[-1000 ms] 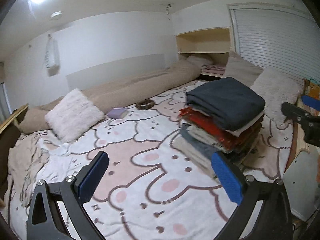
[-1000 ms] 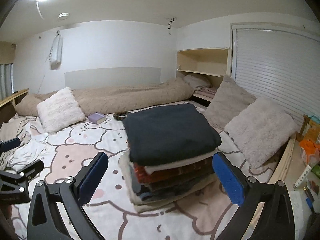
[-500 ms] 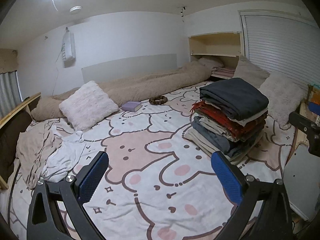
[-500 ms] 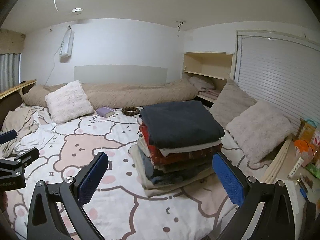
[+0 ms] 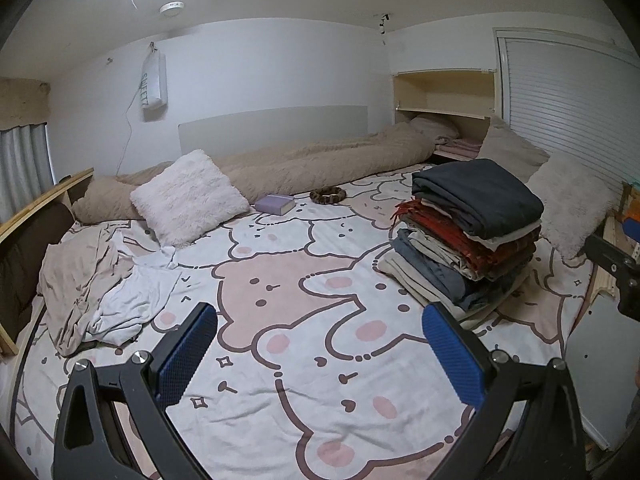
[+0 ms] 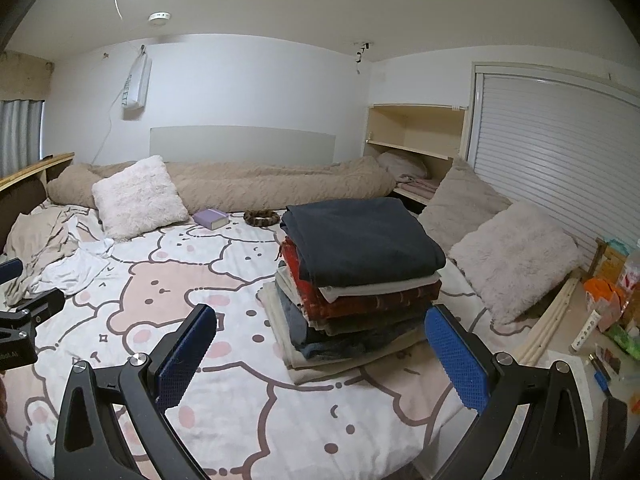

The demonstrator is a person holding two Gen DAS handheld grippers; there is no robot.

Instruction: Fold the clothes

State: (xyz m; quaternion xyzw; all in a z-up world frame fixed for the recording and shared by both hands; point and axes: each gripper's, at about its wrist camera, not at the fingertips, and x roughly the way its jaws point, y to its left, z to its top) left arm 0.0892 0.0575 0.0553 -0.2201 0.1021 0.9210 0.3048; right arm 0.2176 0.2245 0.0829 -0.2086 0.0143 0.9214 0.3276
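Both tools empty, jaws wide apart, held above the bed [image 5: 304, 364]: left tool [image 5: 320, 344], right tool [image 6: 322, 346]. Far to the left tool's left and ahead lies the unfolded heap [image 5: 100, 284], beige cloth over white, crumpled against the bed's wooden side rail [image 5: 44, 200]. Risk, as a judgement: the two fabrics overlap, so a pinch taken there may lift both at once, or catch the bear-print sheet beneath; which edge belongs to which garment is not readable. Just beyond the heap, a fluffy pillow [image 5: 188, 200] touches the white cloth and may be dragged along. Ahead of the left tool, between its fingers, only bare sheet. To its right and ahead, directly before the right tool, stands the folded stack [image 6: 356, 280], dark top piece [image 6: 360, 240] overhanging, layers offset. Likely hazard: a sideways knock from the right tool or a heavy drop topples it toward the grey cushions [image 6: 516, 256]. The stack's far side is hidden; the count of layers is uncertain. The right tool's far right shows a cluttered shelf [image 6: 600, 320], cut off by the lens rim.
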